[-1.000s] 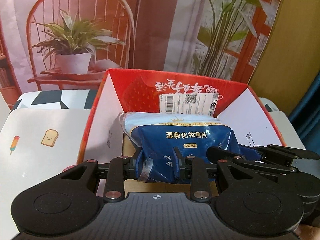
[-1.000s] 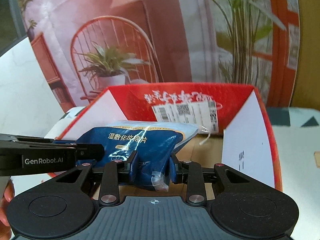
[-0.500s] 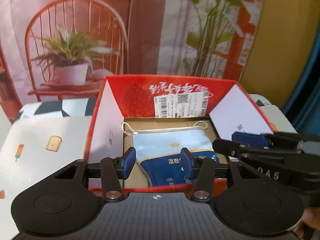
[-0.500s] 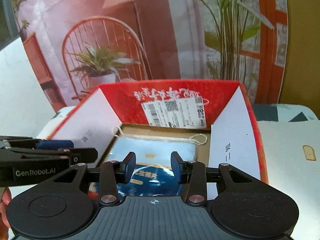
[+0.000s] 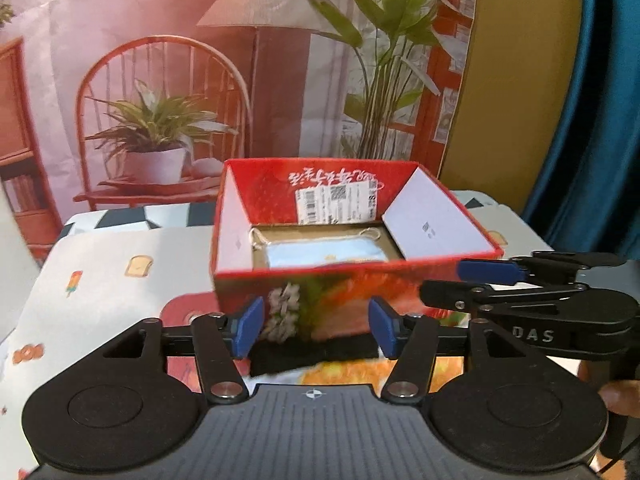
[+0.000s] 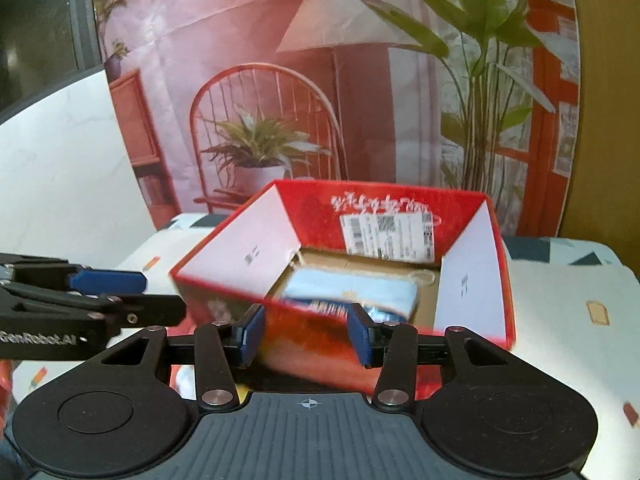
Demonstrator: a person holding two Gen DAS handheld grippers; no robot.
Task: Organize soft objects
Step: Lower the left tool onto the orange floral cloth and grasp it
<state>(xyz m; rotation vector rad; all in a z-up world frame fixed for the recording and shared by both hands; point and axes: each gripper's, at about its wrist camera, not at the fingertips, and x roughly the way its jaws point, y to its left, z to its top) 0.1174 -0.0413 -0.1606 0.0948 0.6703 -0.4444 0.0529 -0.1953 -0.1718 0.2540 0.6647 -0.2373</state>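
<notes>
Both grippers have backed away from the red box (image 5: 352,216); blue cotton-pad pack (image 6: 352,290) lies inside. Left gripper (image 5: 316,326) and right gripper (image 6: 306,334) fingers spread, holding nothing.

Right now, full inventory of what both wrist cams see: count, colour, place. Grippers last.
Box: 1, red, open top, on the table, ahead of both grippers.
Cotton pad pack: 1, light and dark blue, lying flat inside the box.
Shipping label: 1, white, on the box's inner far wall.
Tablecloth: 1, white with small food prints, under the box.
Backdrop: 1, printed chair, plants and lamp, behind the table.
Left gripper: 1, black with blue pads, open, empty.
Right gripper: 1, same, open, empty.
</notes>
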